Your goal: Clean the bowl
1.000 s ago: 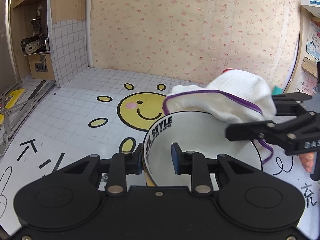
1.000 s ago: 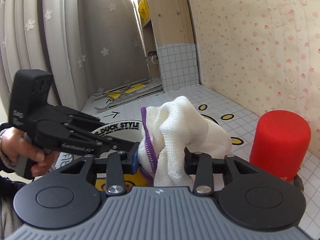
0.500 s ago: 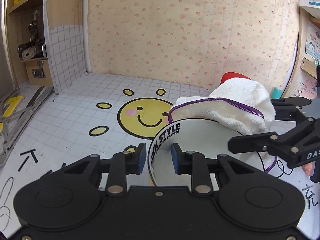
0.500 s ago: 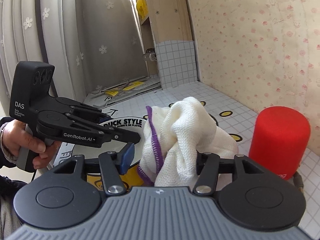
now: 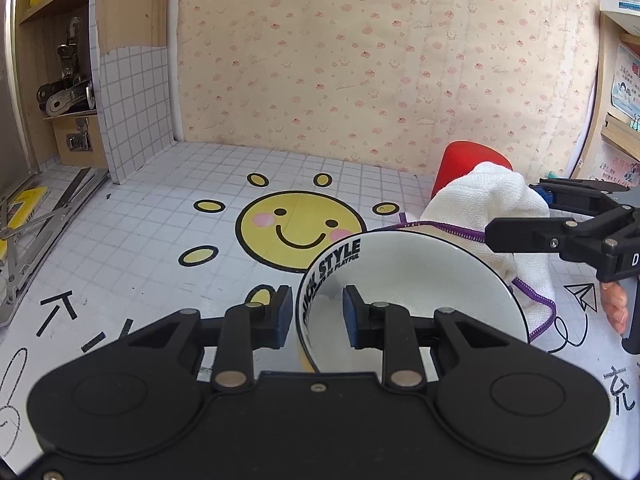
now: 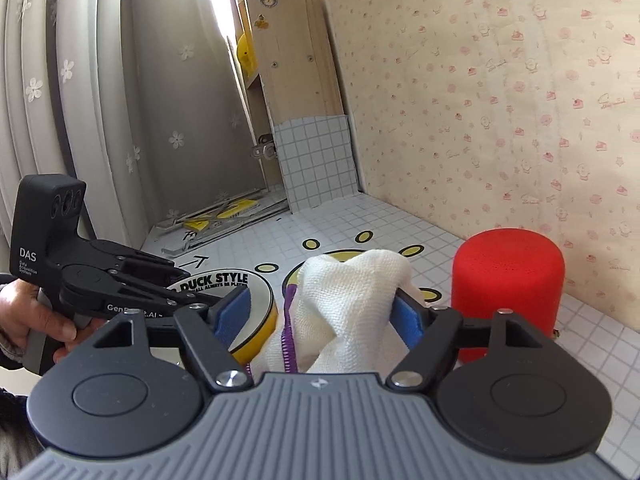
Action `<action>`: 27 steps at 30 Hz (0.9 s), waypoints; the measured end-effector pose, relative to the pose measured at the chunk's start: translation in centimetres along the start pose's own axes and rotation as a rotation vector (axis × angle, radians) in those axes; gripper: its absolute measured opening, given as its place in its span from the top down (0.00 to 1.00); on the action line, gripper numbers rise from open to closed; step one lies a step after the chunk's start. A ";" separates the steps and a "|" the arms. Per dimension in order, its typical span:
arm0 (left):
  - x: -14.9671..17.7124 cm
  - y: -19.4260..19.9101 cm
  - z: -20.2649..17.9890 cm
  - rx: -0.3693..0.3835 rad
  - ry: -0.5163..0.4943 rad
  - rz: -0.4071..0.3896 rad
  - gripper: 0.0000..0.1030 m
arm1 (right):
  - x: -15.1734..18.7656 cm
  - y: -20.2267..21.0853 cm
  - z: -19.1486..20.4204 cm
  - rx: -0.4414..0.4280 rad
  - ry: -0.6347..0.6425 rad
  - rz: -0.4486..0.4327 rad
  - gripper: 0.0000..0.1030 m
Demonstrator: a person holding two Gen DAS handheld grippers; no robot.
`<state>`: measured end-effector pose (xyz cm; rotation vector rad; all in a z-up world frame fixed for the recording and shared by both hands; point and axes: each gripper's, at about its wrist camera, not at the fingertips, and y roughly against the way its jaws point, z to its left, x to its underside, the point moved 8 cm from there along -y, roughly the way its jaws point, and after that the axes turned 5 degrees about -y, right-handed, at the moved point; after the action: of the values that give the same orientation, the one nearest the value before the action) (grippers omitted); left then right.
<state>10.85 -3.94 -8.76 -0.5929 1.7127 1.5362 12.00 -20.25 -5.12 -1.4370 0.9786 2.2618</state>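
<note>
My left gripper [image 5: 316, 312] is shut on the near rim of the bowl [image 5: 420, 280], white inside, yellow outside, with black "DUCK STYLE" lettering. It holds the bowl tilted above the tiled tabletop. A white cloth [image 5: 492, 196] with purple edging sits bunched just behind the bowl's far right rim. In the right wrist view the cloth [image 6: 352, 300] lies between the blue pads of my right gripper [image 6: 320, 314], whose jaws are opening. The left pad stands clear of the cloth and the right pad only touches it. The bowl [image 6: 262, 300] and left gripper [image 6: 192, 286] sit to the left.
A red cylinder [image 6: 508, 292] stands on the tabletop just right of the cloth, near the papered wall. A wooden shelf unit [image 5: 72, 80] with metal tools is at the far left, with metal strips and yellow items [image 5: 24, 216] below. A hand [image 6: 40, 320] holds the left gripper.
The right gripper's jaws have spread and let go of the cloth. The cloth has come off the top of the bowl and now sits behind its right rim. The left grip is unchanged.
</note>
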 end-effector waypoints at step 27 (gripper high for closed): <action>0.6 -0.5 -1.2 0.010 0.031 0.007 0.64 | 4.9 -2.4 4.0 0.506 0.735 0.279 0.80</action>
<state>10.58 -5.07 -9.53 -0.6089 1.7470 1.5297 8.38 -16.40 -9.25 -1.9868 1.8956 1.4238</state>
